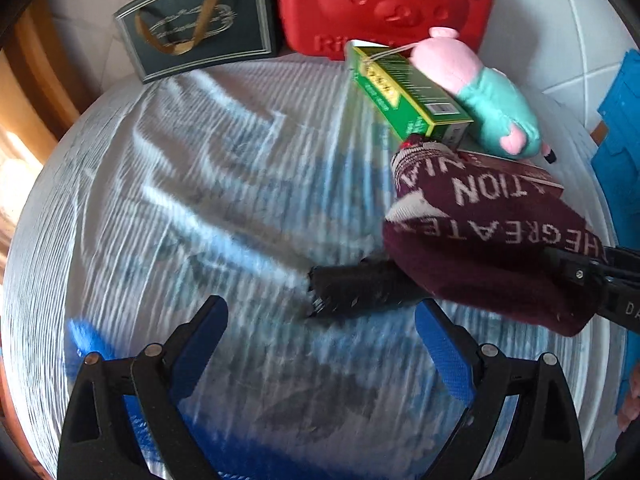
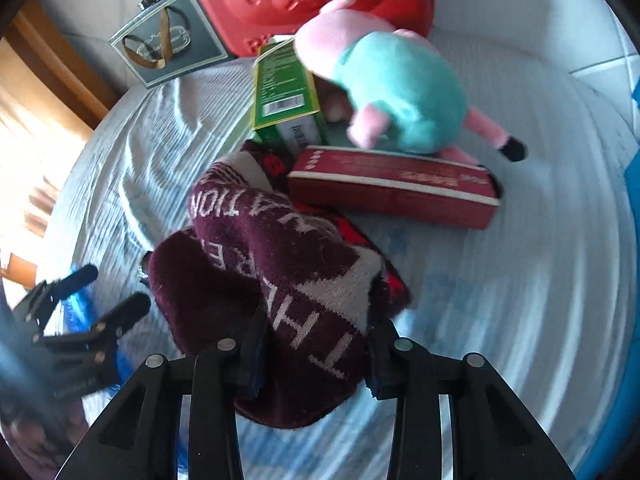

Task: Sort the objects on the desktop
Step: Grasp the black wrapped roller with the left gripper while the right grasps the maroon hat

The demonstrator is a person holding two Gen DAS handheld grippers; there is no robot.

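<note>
White ribbed cloth [image 1: 200,184], left gripper [image 1: 320,344] spread empty, right gripper [image 2: 316,356] pinching maroon knit [image 2: 280,272].

White tiled floor [image 1: 576,40] — wooden furniture [image 2: 60,64]

- Maroon knit cloth [image 2: 280,264] with white lettering, bunched on the pale cloth-covered table.
- Dark red box [image 2: 394,190], lying flat just behind it.
- Green box [image 2: 286,84], tilted, leaning at the plush pig [image 2: 396,80], pink with teal body.

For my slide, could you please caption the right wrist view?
Right gripper shut on maroon knit cloth, before a pig plush and boxes.
</note>
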